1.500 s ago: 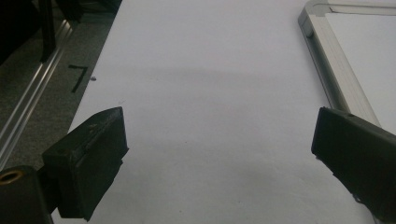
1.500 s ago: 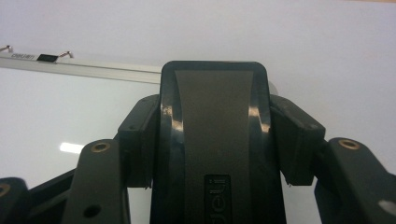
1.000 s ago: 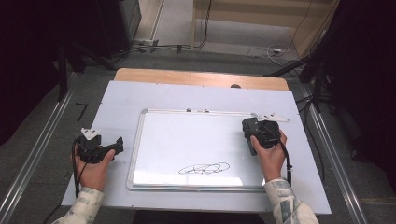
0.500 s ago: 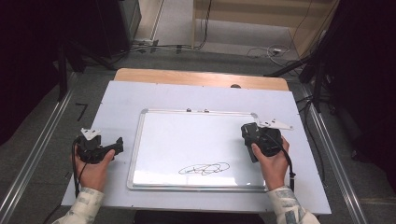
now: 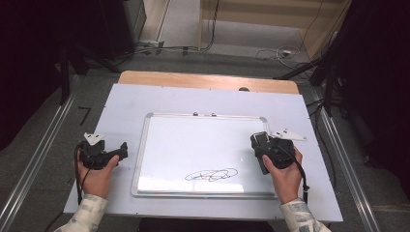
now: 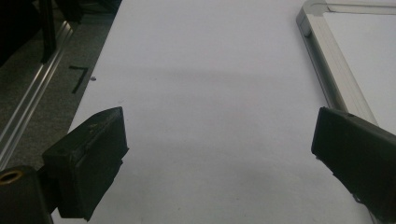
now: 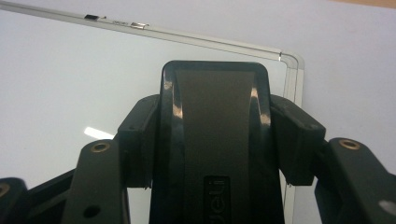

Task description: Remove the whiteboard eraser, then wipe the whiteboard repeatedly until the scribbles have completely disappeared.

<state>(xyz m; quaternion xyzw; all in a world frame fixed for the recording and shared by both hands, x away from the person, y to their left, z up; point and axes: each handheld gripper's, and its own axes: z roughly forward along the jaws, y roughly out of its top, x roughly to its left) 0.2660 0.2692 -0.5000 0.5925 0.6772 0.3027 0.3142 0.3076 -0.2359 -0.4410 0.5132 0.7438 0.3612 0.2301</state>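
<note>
Whiteboard (image 5: 203,150) lies flat in the middle of the white worktop (image 5: 125,101), a black scribble (image 5: 212,175) near its closest edge. Just beside that edge, at the right, the right hand-held gripper (image 5: 265,151) is clamped on a black eraser (image 7: 215,140), which sits over the board's right side, close to the frame. Over at the left, the left hand-held gripper (image 5: 121,150) rests on the bare worktop beside the board, jaws spread wide with nothing between them. Farther back, two small clips (image 5: 204,114) sit on the board's top frame.
</note>
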